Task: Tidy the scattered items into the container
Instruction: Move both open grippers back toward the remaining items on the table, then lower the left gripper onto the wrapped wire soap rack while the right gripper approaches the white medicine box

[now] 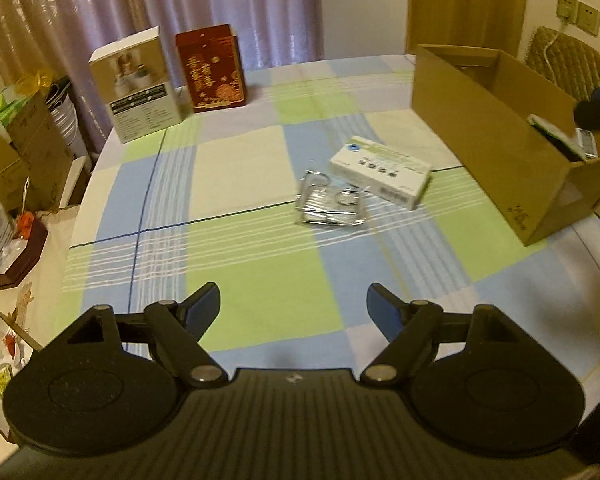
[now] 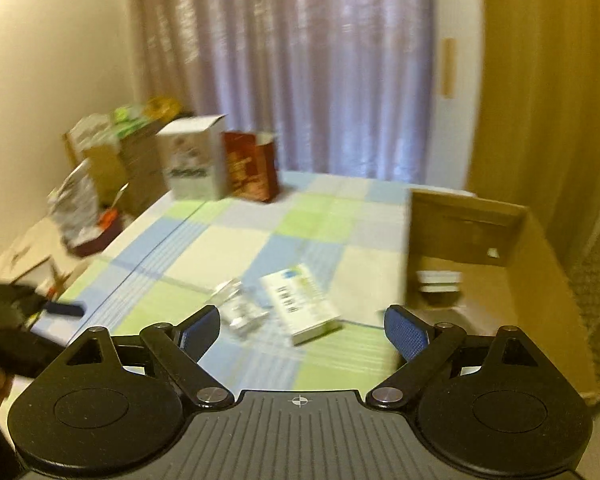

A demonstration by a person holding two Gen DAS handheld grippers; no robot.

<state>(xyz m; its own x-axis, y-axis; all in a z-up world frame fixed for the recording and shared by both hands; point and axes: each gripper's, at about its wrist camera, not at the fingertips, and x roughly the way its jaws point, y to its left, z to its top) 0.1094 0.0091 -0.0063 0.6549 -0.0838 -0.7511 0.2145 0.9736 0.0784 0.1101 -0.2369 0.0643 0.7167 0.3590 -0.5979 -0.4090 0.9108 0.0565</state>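
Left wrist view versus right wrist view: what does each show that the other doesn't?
Only the left wrist view shows the wall sockets and the chair back. Only the right wrist view shows the cardboard box's inside floor and the left gripper's finger. Both share the white carton, the clear packet, the two upright boxes and open fingers.

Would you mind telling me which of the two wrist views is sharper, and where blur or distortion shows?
Left wrist view: mostly sharp, the white box and shiny packet only slightly soft; fisheye bends the cardboard container. Right wrist view: motion blur smears everything on the table, print unreadable; only the right gripper stays crisp.
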